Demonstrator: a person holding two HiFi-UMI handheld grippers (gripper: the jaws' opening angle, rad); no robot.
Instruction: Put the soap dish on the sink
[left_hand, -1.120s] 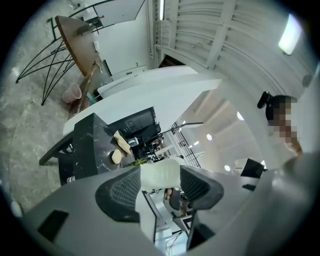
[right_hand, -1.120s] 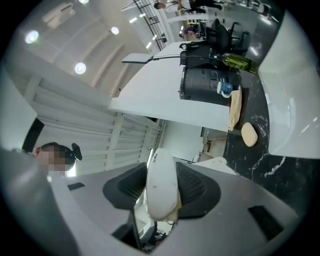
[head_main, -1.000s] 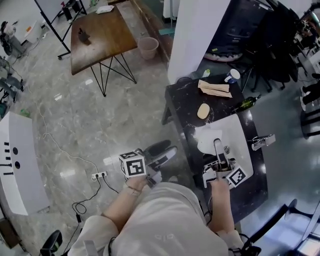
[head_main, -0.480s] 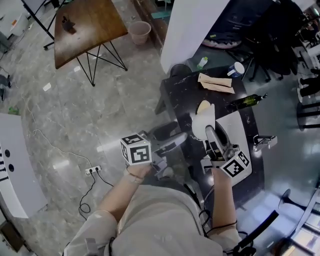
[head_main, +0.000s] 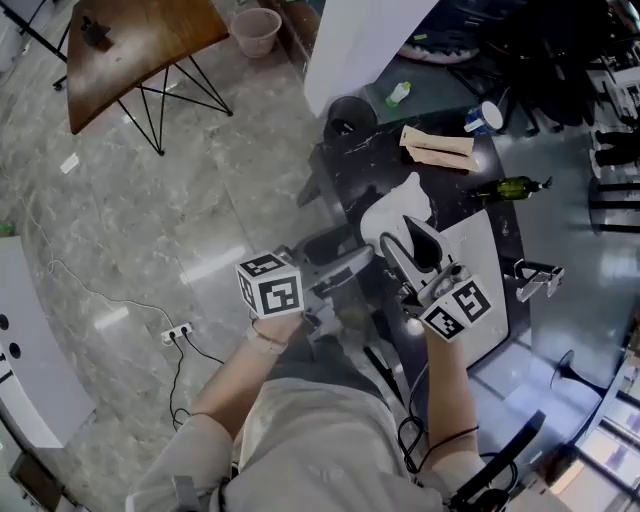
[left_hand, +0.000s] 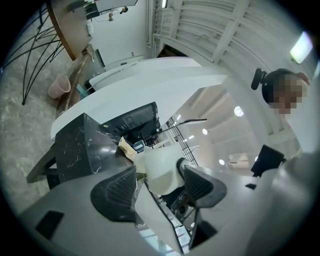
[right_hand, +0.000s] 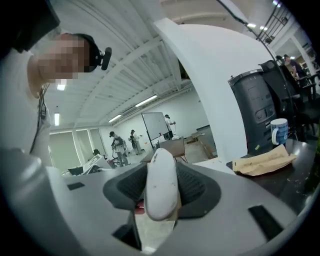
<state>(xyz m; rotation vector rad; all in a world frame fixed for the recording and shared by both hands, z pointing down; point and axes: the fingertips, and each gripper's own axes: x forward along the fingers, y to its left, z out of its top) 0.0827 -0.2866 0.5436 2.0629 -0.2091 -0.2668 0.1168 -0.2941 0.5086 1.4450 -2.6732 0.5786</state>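
My right gripper (head_main: 405, 238) is shut on the white soap dish (head_main: 393, 214), holding it tilted in the air above the near end of the black counter (head_main: 450, 185). In the right gripper view the soap dish (right_hand: 160, 184) stands on edge, pinched between both pads of the right gripper (right_hand: 161, 189). The white sink (head_main: 482, 255) is set in the counter just right of the dish. My left gripper (head_main: 355, 265) reaches in from the left, open, its jaws having just widened. In the left gripper view the soap dish (left_hand: 159, 169) shows beyond the left gripper (left_hand: 160, 187), untouched by the pads.
A faucet (head_main: 535, 275) stands at the sink's right side. A green bottle (head_main: 510, 187), a brown paper bag (head_main: 437, 148) and a cup (head_main: 490, 115) are on the counter's far end. A black bin (head_main: 345, 115), a wooden table (head_main: 130, 35) and a pink bucket (head_main: 255, 30) stand on the floor.
The right gripper has rolled and brought the dish from flat over the sink to tilted on edge over the counter. The left gripper has moved in closer to the dish.
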